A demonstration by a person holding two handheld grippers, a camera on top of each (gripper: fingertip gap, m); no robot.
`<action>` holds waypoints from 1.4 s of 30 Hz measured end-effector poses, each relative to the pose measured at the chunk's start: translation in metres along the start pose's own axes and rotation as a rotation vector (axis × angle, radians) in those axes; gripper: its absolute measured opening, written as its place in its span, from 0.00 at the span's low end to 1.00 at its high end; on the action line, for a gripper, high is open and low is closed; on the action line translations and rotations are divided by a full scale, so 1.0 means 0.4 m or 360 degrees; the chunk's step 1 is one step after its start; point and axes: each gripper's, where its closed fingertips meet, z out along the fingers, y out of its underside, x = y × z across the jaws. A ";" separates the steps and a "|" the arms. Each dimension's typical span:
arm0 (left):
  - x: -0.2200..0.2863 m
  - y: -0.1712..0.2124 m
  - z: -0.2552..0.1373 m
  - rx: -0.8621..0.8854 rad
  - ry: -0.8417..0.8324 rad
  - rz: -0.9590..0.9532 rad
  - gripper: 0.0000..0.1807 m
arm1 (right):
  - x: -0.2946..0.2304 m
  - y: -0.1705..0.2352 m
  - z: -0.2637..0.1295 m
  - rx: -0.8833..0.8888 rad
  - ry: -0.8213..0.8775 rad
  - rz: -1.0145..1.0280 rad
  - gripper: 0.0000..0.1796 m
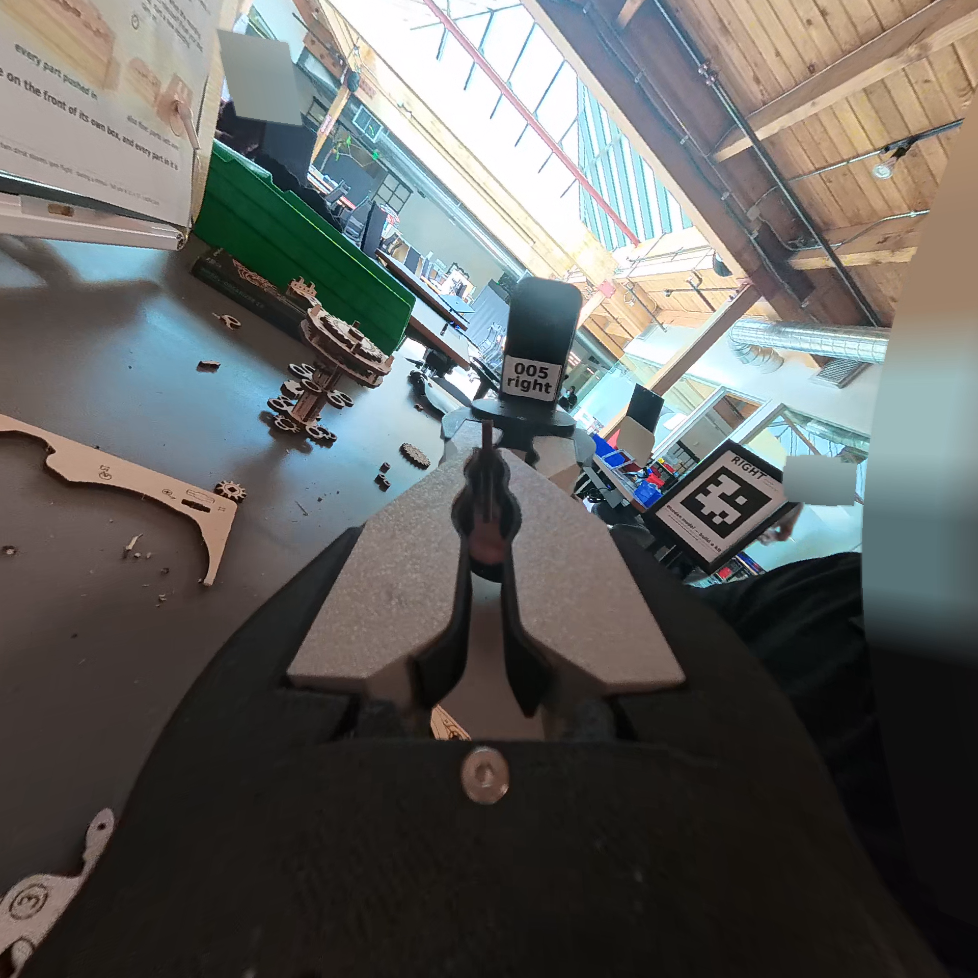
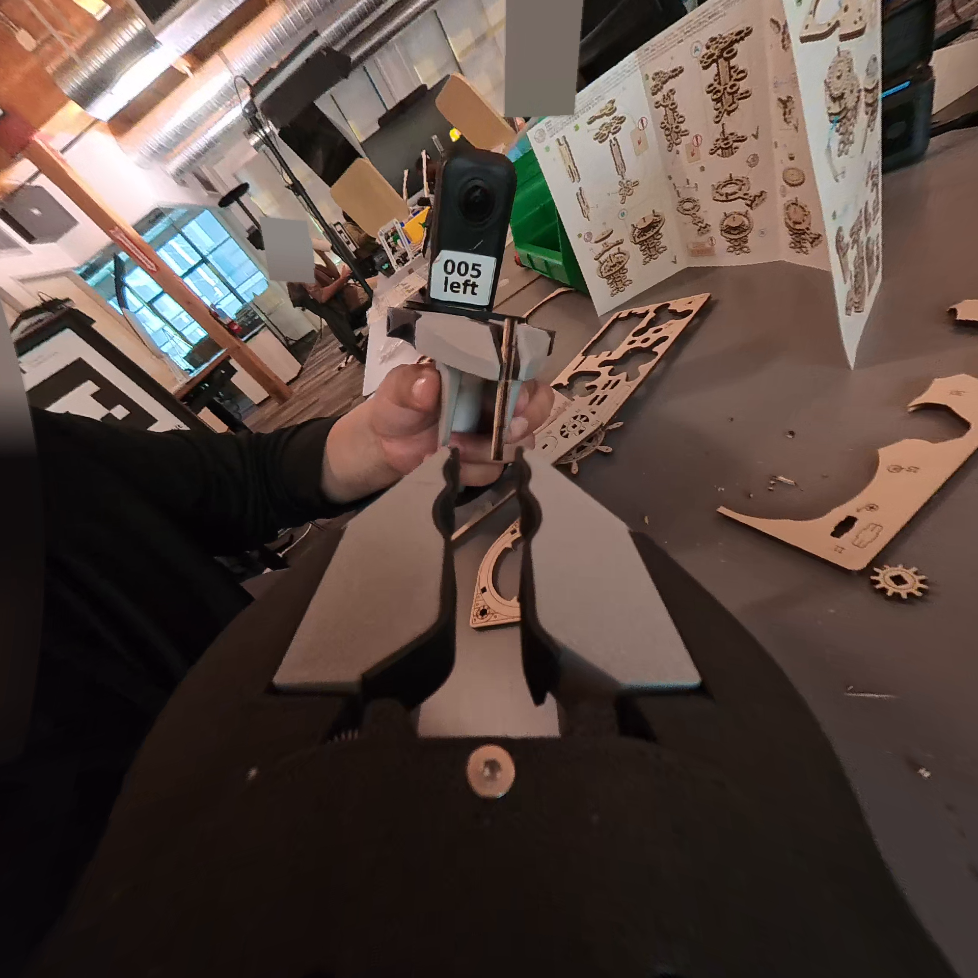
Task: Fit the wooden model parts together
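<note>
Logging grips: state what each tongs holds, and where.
Left tongs pinch a thin wooden piece edge-on along its length, tip protruding. Right tongs open, holding nothing.

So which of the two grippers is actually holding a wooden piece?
The left gripper: shut on a thin flat wooden strip. The right gripper stands open, empty.

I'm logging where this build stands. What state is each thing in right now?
left gripper: shut on a thin wooden strip, edge-on.
wooden strip: held upright in the air.
right gripper: open, empty, facing the strip.
partly built model: standing on the table, untouched.
instruction sheet: unfolded, standing upright.
loose gear: lying flat beside a punched-out sheet.
punched-out sheet: flat, parts removed.
</note>
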 end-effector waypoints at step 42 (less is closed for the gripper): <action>-0.030 0.063 -0.103 -0.0248 -0.0236 -0.0004 0.02 | 0.022 0.011 -0.021 0.0115 -0.0038 0.0216 0.00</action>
